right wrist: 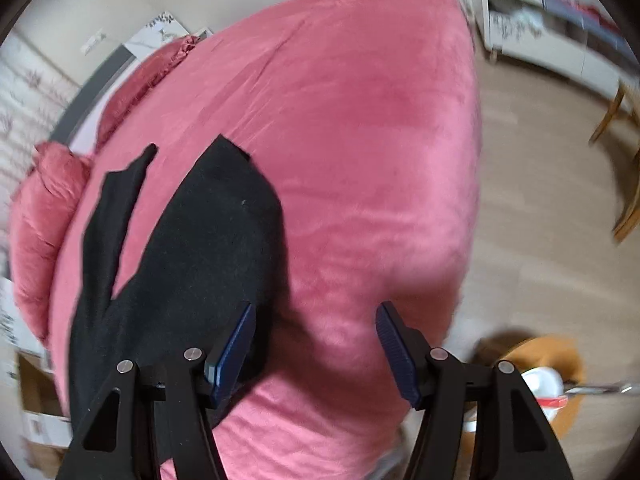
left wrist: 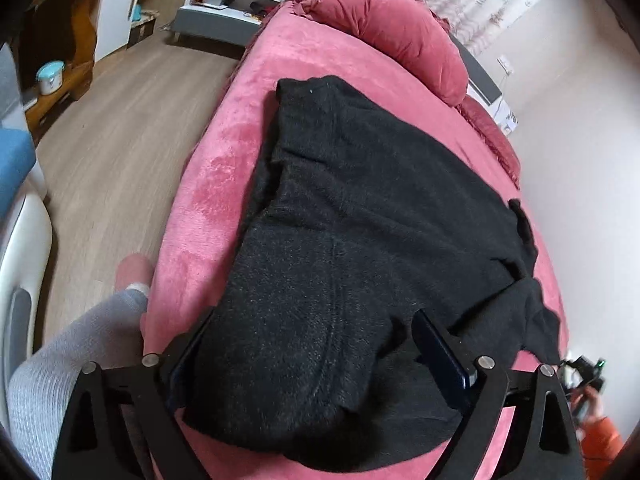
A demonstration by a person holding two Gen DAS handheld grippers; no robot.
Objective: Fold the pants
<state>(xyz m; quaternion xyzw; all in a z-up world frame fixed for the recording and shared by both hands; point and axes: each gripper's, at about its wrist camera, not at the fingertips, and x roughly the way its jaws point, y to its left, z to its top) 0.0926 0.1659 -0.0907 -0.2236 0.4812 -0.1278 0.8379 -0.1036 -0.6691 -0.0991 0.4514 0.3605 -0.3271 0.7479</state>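
Black fleecy pants (left wrist: 360, 220) lie spread lengthwise on a pink bed (left wrist: 224, 152), one end toward the pillow. My left gripper (left wrist: 316, 344) stands wide open over the near end, and the cloth bulges up between its two fingers without being pinched. In the right wrist view the pants (right wrist: 208, 240) sit at the left with a narrow strip split off. My right gripper (right wrist: 316, 316) is open over the bare pink cover (right wrist: 360, 120). Its left finger (right wrist: 236, 336) hangs above the pants' edge and nothing is held.
A pink pillow (left wrist: 392, 28) lies at the head of the bed by the wall. A person's grey-clad leg (left wrist: 80, 352) stands beside the bed on the wooden floor (left wrist: 132, 120). A white shelf unit (right wrist: 540, 24) and a wooden stool with a white cup (right wrist: 540, 380) stand beyond the bed's right edge.
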